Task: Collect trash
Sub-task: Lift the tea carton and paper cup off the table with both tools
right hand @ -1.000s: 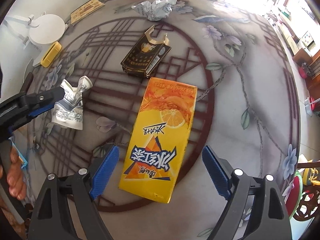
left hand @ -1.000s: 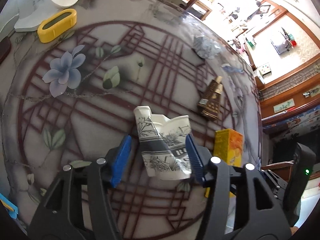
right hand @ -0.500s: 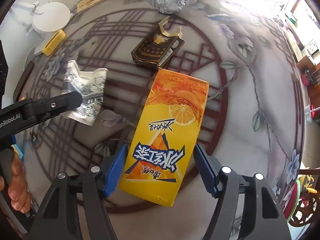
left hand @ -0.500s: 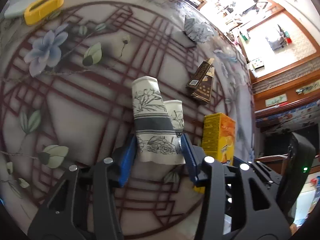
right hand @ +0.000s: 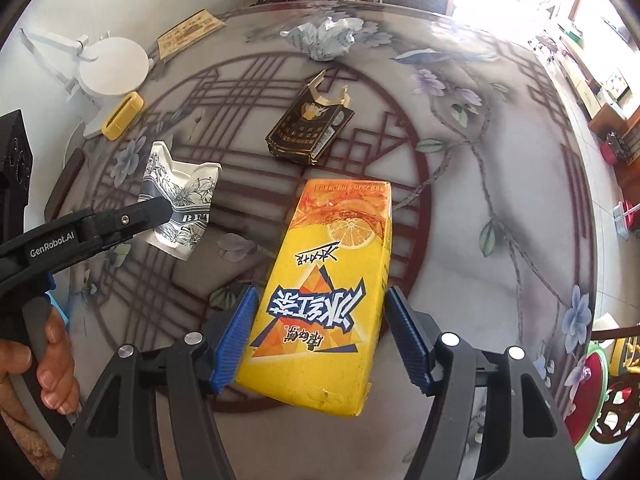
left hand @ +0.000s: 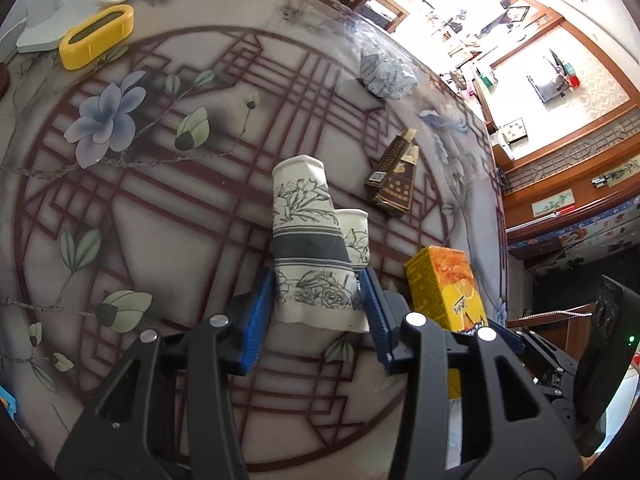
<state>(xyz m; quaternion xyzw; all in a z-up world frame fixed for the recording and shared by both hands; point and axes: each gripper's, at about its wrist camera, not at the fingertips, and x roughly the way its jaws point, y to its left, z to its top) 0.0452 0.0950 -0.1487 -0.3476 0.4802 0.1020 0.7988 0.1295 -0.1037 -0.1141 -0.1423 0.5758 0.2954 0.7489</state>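
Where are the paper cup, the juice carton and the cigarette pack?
paper cup (left hand: 308, 248), left wrist view, grey band.
juice carton (right hand: 320, 300), right wrist view, front face.
cigarette pack (right hand: 310, 130), right wrist view, dark front.

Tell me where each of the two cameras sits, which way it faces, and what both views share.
Left wrist: rides the left claw, facing steeply down at the table; its pads pinch the crushed paper cup.
Right wrist: rides the right claw, facing down; the yellow drink carton sits between its pads; the left hand shows.
Shared: cup, carton, dark cigarette pack, crumpled paper.
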